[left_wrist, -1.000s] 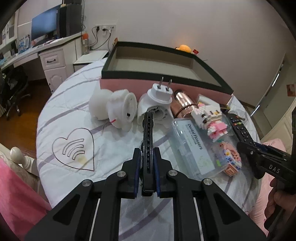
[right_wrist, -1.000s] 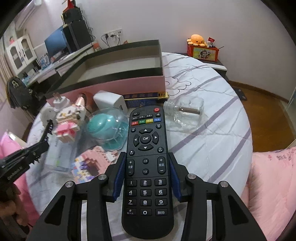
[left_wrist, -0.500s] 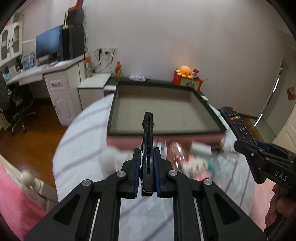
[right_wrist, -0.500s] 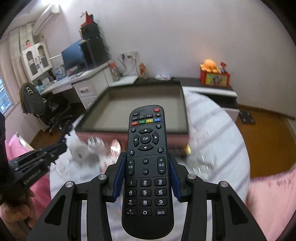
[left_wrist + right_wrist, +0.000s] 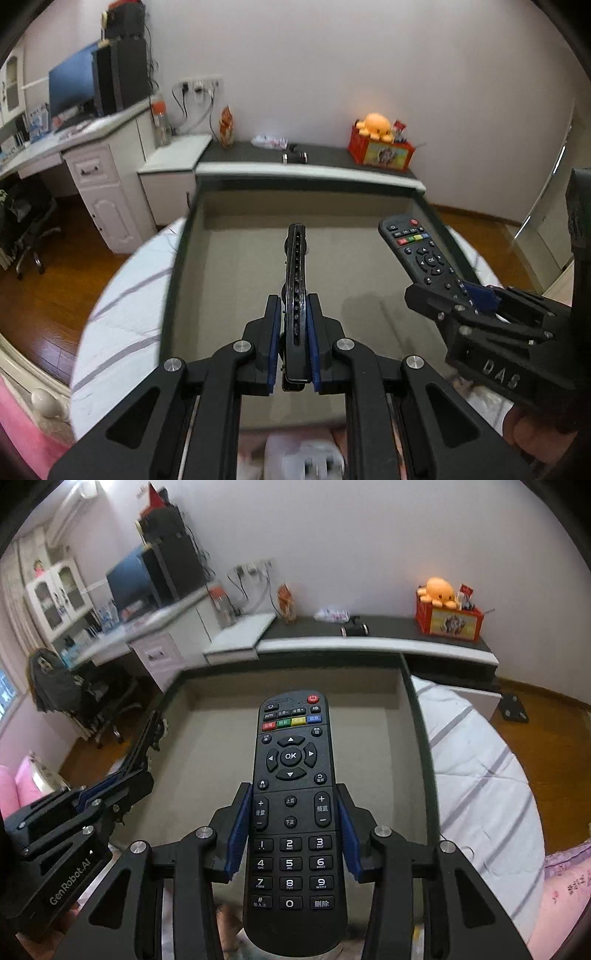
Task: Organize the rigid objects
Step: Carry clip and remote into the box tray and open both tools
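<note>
My left gripper (image 5: 294,328) is shut on a thin black comb-like tool (image 5: 296,266), held edge-up above the open box (image 5: 236,280). My right gripper (image 5: 291,827) is shut on a black remote control (image 5: 291,775), also held above the box's grey floor (image 5: 221,746). In the left wrist view the remote (image 5: 421,251) and right gripper (image 5: 476,302) hover over the box's right side. In the right wrist view the left gripper (image 5: 122,779) with its tool sits at the box's left edge. The box shows nothing inside.
The box has a dark rim (image 5: 417,709) and sits on a bed with a white striped cover (image 5: 480,768). A white plug adapter (image 5: 306,461) lies just below the box's near wall. Behind stand a low dark shelf (image 5: 314,157) and a white desk (image 5: 96,162).
Both grippers rose from the pile of objects and moved forward over the open box, each still holding its item. The pile has dropped out of sight below.
</note>
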Motion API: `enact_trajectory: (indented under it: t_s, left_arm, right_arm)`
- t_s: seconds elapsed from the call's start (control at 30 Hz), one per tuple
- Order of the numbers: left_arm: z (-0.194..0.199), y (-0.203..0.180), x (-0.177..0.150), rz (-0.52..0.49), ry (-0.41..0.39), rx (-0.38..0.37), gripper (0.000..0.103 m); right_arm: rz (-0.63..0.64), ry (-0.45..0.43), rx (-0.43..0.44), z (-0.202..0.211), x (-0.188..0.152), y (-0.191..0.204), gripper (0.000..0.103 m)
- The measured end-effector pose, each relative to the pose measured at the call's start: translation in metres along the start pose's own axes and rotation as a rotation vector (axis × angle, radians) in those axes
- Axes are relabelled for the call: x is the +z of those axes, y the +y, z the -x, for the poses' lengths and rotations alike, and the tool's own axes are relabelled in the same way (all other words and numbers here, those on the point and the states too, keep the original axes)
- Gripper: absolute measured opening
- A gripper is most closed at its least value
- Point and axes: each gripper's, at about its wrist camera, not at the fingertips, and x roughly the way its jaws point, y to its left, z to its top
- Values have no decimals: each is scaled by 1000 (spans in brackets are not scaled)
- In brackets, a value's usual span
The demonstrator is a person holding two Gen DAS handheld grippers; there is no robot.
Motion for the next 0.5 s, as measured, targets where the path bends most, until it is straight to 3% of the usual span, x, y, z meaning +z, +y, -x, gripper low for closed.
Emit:
enact_trajectory:
  t_s: [0.23,0.3,0.37,0.5]
  left_arm:
    - [-36,-7,-2,-16,68,33,15]
    - [-36,-8,-5,-20,75,37,26]
    - [-35,-6,-6,-19,71,69,57]
    - [-24,5,-7,6,42,99,77]
  right_arm:
    - [6,79,-30,-29,-3,-6,44]
    - [14,85,-44,-32,-3,-6,44]
    - [17,90,-53,-35,-5,-7,55]
    - [18,74,-52,-30,-6,-5,58]
